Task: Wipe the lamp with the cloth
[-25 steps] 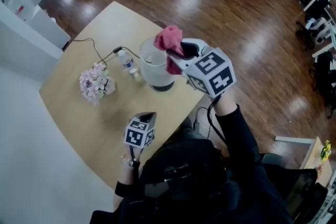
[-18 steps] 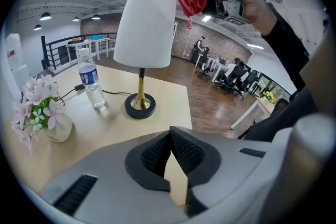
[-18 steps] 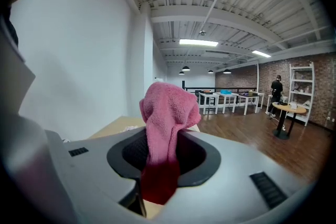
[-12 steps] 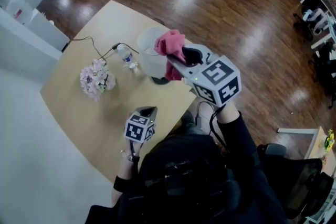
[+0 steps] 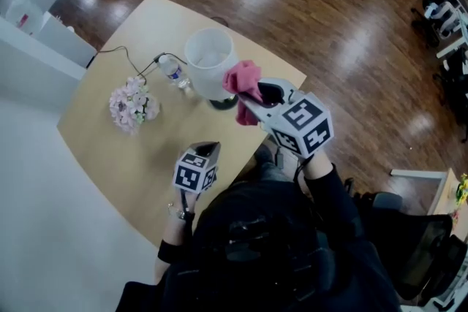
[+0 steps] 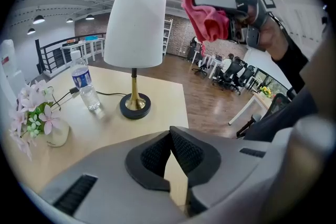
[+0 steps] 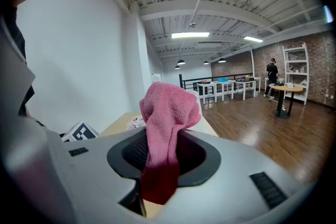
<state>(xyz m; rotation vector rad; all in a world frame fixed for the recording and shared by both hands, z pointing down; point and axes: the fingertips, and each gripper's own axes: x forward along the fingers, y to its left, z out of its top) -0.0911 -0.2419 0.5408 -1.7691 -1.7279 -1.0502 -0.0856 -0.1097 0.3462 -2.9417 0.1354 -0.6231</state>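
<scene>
Pink cloth held up just beside the lamp shade.

The right gripper [image 5: 246,94] pinches a pink terry cloth [image 5: 243,79], a bunch standing above its jaws and a darker tail hanging below. The cloth sits by the upper edge of the table lamp [image 5: 210,63], which has a white cylindrical shade, a brass stem and a round black base and stands on the light wooden table [image 5: 110,139]. The left gripper view shows a thin gap between cloth and shade. In the right gripper view the cloth blocks nearly all of the lamp. From the head view the shade covers the stem and most of the base. The left gripper [image 5: 208,150], jaws pressed together on nothing, hovers over the table's near edge.
</scene>
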